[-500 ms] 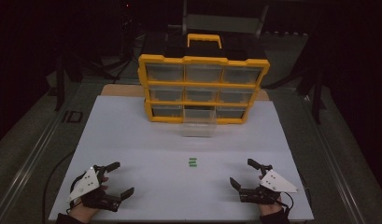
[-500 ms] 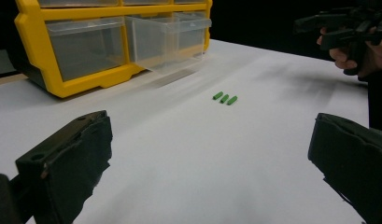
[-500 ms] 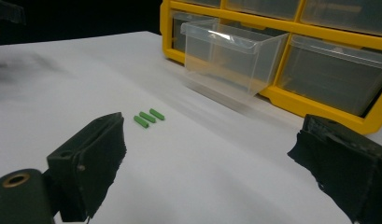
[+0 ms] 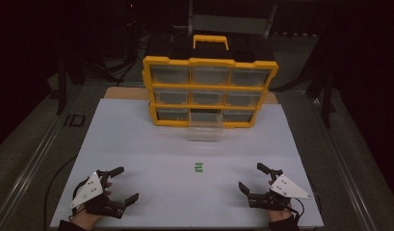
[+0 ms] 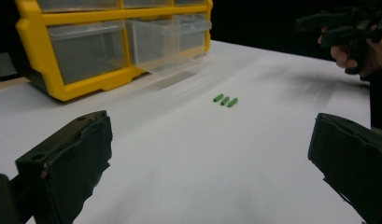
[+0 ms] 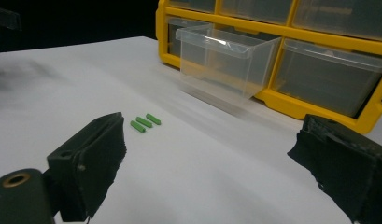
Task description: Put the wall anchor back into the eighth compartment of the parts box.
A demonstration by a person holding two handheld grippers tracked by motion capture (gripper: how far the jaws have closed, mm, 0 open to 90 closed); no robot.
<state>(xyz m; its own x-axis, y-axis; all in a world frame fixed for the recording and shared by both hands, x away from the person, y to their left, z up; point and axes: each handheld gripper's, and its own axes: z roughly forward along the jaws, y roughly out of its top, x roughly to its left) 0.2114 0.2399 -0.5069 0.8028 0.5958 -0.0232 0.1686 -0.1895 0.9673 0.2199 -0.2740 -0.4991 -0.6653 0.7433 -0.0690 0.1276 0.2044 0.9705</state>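
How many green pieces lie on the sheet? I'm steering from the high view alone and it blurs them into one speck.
Observer: Three green pieces, side by side, apart from both grippers.
Operator: Is that clear drawer fully out of the cabinet?
Observer: No, the drawer is pulled forward with its back still in the yellow cabinet.
Operator: Anything inside it?
Observer: Through its clear walls it looks empty.
Operator: Are my grippers ready?
Observer: The left gripper and the right gripper are both open, holding nothing.
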